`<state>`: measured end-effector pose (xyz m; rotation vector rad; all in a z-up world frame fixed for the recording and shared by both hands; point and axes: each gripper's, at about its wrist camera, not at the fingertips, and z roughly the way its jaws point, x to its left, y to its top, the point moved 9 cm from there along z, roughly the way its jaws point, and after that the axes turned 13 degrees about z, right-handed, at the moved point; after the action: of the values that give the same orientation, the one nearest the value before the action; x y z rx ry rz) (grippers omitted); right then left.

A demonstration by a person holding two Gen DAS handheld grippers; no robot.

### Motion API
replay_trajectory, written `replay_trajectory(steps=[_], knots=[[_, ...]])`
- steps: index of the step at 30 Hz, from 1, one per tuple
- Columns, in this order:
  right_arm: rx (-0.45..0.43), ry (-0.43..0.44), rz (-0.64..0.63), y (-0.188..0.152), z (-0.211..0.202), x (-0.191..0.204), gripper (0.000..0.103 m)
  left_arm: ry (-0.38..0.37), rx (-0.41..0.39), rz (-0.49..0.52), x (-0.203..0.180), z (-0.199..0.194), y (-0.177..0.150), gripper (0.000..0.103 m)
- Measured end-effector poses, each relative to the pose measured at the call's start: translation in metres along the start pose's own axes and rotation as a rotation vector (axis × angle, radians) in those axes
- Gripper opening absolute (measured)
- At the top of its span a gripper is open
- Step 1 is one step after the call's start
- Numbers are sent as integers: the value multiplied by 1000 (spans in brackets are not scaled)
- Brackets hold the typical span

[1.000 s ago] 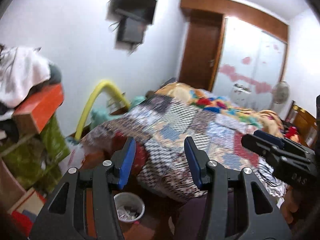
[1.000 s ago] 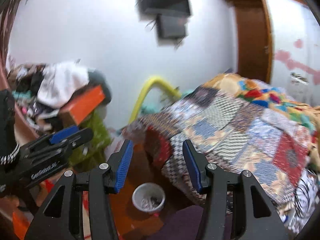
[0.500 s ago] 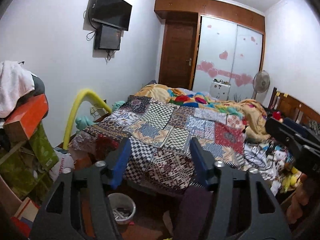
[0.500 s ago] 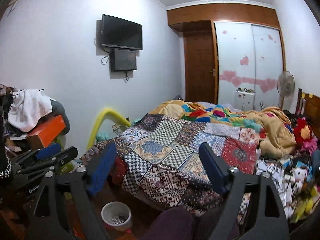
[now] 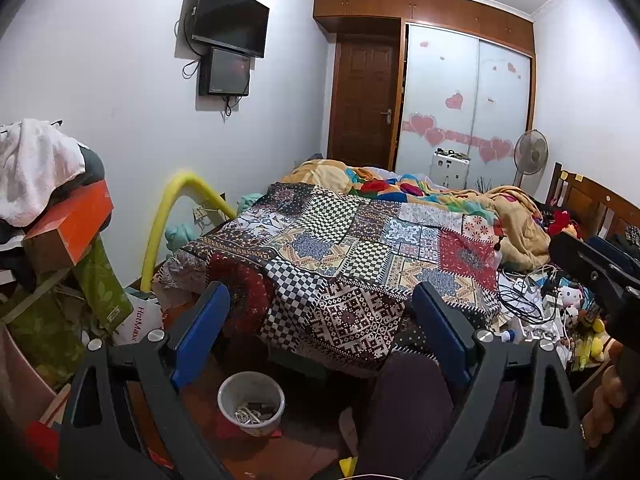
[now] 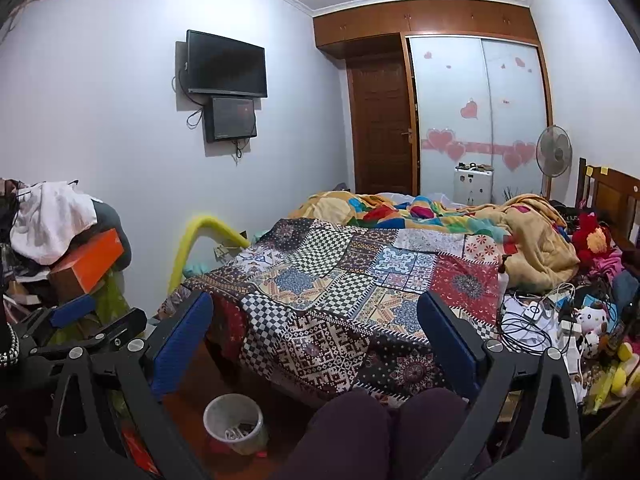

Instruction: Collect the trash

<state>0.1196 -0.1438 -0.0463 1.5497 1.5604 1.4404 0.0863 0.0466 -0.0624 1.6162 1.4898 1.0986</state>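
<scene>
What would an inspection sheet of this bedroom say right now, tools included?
Surface: patchwork quilt spread over the bed; wooden floor beside it.
Job's things: small white bin on the floor, scraps inside.
Clutter: toys and small items at the bed's right; piled boxes and cloth at left.
Tools: left tool and right tool have just been opening; both open, nothing between the pads.
Cables: a tangle on the bed.
Surroundings: wall TV, wooden door, standing fan.
</scene>
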Motion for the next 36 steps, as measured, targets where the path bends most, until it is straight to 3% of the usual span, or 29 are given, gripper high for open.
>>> replay_trajectory(steps=[36], knots=[[46,-2,0,-9,0,-3,102,-27,-21,14,-10,-14,-3,93]])
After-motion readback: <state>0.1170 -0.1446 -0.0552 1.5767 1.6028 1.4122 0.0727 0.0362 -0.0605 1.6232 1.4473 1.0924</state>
